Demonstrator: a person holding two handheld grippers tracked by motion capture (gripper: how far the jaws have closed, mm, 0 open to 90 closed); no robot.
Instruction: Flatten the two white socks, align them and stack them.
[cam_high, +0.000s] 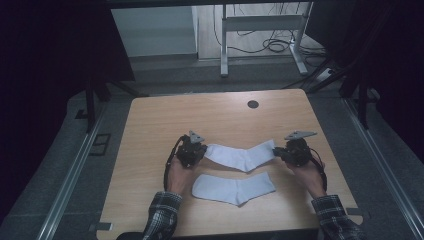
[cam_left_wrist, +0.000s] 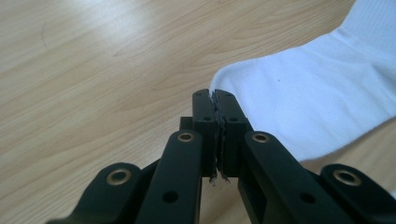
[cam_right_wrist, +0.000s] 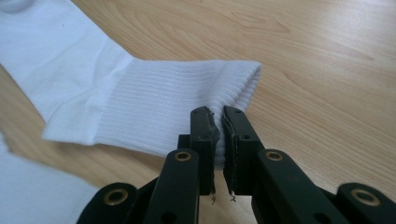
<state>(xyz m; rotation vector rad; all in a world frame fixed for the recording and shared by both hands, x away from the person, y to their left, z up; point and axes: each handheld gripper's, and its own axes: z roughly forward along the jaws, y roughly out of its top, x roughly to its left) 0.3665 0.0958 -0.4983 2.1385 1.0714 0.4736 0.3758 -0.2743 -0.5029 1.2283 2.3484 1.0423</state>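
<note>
Two white socks lie on the wooden table (cam_high: 150, 130). The far sock (cam_high: 242, 156) is stretched between both grippers. My left gripper (cam_high: 202, 150) is shut on its toe end, and in the left gripper view the jaws (cam_left_wrist: 215, 100) pinch the rounded edge of that sock (cam_left_wrist: 308, 98). My right gripper (cam_high: 277, 151) is shut on the ribbed cuff at the other end. In the right gripper view its jaws (cam_right_wrist: 219, 114) clamp the cuff's edge of the sock (cam_right_wrist: 154, 98). The near sock (cam_high: 234, 188) lies flat in front, between the person's forearms, untouched.
A dark round hole (cam_high: 253, 104) sits in the table near its far edge. Bare wood stretches to the left and far side. Beyond the table stands a metal desk frame (cam_high: 260, 25) with cables on the floor. A corner of the near sock (cam_right_wrist: 28, 196) shows at the lower left of the right gripper view.
</note>
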